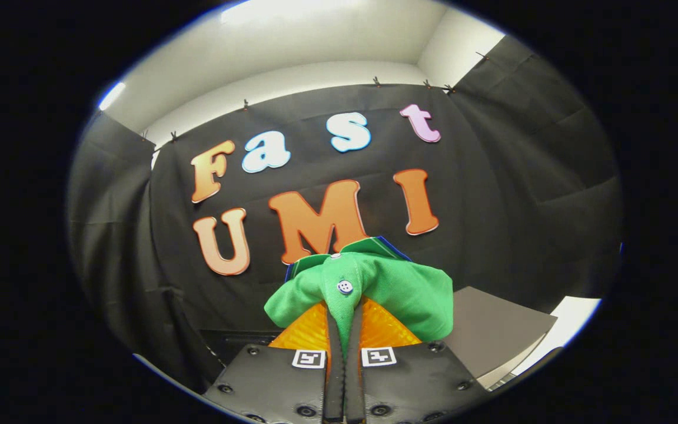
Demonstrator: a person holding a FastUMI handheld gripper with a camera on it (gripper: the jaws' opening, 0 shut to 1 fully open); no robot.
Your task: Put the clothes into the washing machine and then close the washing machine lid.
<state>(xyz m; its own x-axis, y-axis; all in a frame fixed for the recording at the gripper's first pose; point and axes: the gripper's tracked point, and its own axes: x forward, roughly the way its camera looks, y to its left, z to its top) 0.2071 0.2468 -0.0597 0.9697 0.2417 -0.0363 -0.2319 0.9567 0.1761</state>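
Note:
A green garment (398,288) with a small white button and a dark blue trim hangs bunched over my gripper (344,321), lifted up in front of the booth wall. Both fingers are closed tight on a fold of the green cloth, which is pinched between them and drapes over their tips to either side. A grey flat panel (492,330), possibly the washing machine's lid or top, lies below and to the right of the fingers; I cannot tell which it is. The machine's opening is hidden.
Black cloth walls close in the booth behind and on both sides. A white surface (574,315) shows beyond the grey panel at the right. A dark edge runs low to the left of the fingers.

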